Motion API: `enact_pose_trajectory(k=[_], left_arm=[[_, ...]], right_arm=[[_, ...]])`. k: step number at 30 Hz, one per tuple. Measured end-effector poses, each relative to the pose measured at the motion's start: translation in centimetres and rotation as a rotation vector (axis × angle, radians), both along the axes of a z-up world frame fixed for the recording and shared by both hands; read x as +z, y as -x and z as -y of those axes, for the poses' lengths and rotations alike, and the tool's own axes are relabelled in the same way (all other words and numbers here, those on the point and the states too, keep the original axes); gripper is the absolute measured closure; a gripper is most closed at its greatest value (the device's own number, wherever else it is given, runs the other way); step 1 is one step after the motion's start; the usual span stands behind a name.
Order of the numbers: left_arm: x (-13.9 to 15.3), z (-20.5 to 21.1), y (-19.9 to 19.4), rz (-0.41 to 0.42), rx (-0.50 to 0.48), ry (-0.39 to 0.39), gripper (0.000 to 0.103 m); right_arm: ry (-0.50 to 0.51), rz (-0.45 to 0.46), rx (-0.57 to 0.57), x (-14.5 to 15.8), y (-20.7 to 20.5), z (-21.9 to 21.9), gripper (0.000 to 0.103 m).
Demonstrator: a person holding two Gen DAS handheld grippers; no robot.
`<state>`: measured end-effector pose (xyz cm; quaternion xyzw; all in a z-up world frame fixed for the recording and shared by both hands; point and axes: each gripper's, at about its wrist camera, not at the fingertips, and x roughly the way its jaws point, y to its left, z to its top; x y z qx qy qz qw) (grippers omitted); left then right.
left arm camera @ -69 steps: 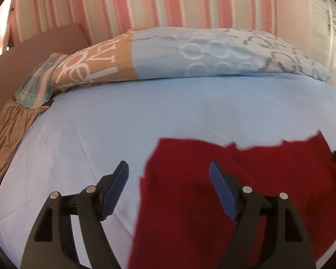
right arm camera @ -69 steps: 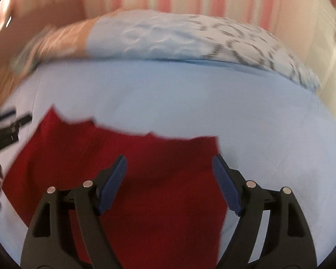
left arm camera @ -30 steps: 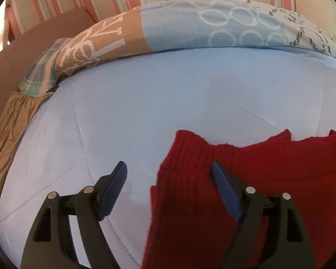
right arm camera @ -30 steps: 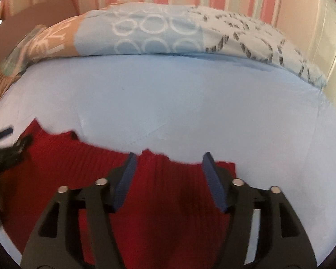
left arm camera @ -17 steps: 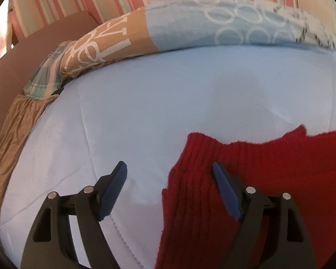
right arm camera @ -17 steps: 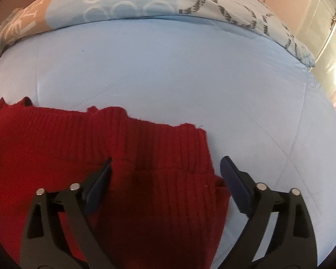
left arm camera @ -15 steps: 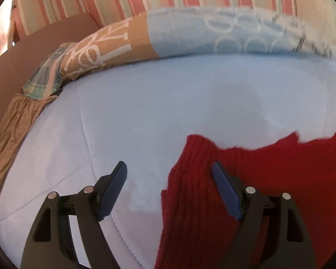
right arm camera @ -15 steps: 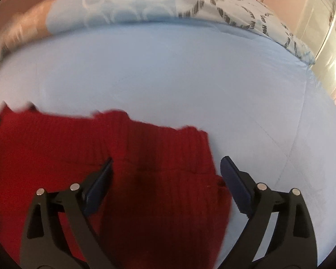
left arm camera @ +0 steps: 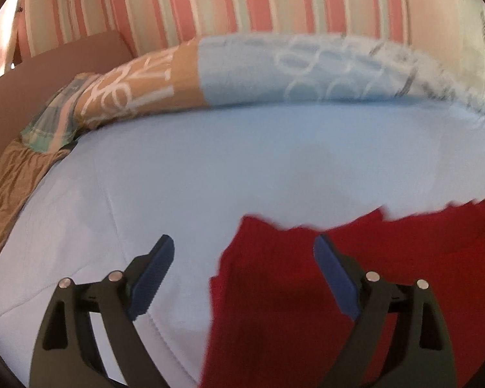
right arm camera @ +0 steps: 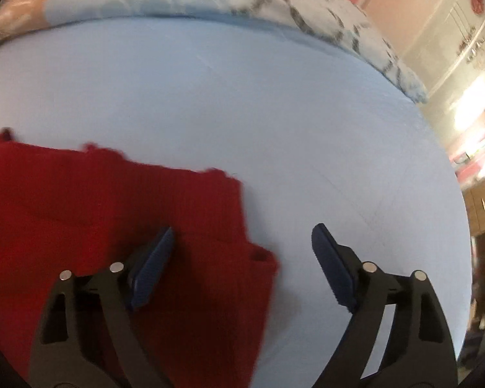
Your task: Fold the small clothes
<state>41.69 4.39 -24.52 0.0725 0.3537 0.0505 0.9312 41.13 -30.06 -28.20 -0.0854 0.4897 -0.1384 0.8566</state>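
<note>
Both jaw pairs stand wide apart with nothing between them. Left gripper point(left arm camera: 244, 260): its blue ribbed pads point(left arm camera: 152, 273) straddle the left edge of the red ribbed knit garment point(left arm camera: 355, 291), one pad over bare bedding, the other over the knit. Whether either pad touches the cloth cannot be told. Right gripper point(right arm camera: 242, 249): the same arrangement mirrored, with one blue pad point(right arm camera: 152, 266) over the garment point(right arm camera: 97, 213) and the other over bare bedding beyond the garment's right edge.

Garment position: flat on the pale blue quilted bed cover point(left arm camera: 242, 161), in the near half of the bed, spanning the space between the two grippers. Its far edge is uneven, with small raised corners. In the right wrist view a second layer shows at the near right corner, ending in a small rounded lump, which suggests that one fold already lies there. Both views are motion-blurred, so the layer count cannot be confirmed.

Surroundings: a long patterned bolster pillow in blue, tan and white point(left arm camera: 258, 74) lies along the far edge of the bed, well apart from the garment. A pink-striped wall point(left arm camera: 242, 3) stands behind it.

Task progress, as a judgement: early to middle stage. The garment is laid out and possibly folded once. Remaining: grip the side edges, fold them inward, then fold again into a compact packet.
</note>
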Motion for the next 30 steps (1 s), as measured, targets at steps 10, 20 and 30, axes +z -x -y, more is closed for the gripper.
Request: enact_pose_trajectory(k=[10, 20, 30], left_arm=[[-0.5, -2.8, -0.3, -0.017, 0.044, 0.088, 0.013], [2.3, -0.2, 6.5, 0.080, -0.056, 0.116, 0.013], [1.2, -0.2, 7.7, 0.016, -0.057, 0.110, 0.013]], right_arm=[[-0.106, 0.134, 0.001, 2.8, 1.9, 1.7, 0.004], [-0.008, 0.133, 0.111, 2.4, 8.1, -4.4, 0.003], [-0.287, 0.224, 0.112, 5.7, 11.0, 0.8, 0.003]])
